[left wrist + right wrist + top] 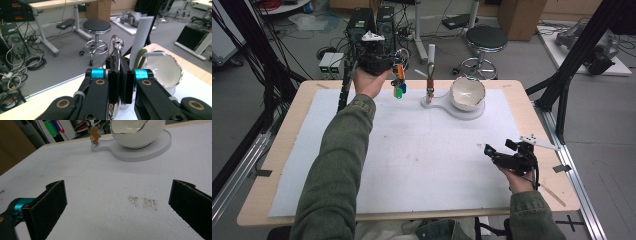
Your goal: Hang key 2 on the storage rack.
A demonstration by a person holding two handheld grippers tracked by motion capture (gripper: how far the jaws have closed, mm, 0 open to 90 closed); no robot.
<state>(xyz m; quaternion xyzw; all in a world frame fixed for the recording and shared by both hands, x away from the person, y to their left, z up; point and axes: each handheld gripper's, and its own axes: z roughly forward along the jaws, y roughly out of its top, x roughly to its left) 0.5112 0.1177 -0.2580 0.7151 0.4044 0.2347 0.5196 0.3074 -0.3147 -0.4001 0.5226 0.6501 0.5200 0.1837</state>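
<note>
The left claw grips a key bunch just beside the hook stand, probably for hanging; the right claw rests open.

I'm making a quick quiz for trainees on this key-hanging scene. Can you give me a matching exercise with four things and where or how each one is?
Things:
1. left gripper
2. right gripper
3. white bowl
4. key bunch

Places or states:
A. sits on the round end of the white stand
B. hangs from shut jaws above the table's far edge
C. jaws open, low over the white mat at the near right
D. shut, raised beside the stand's hook post

Pairs: 1-D, 2-C, 3-A, 4-B
</note>
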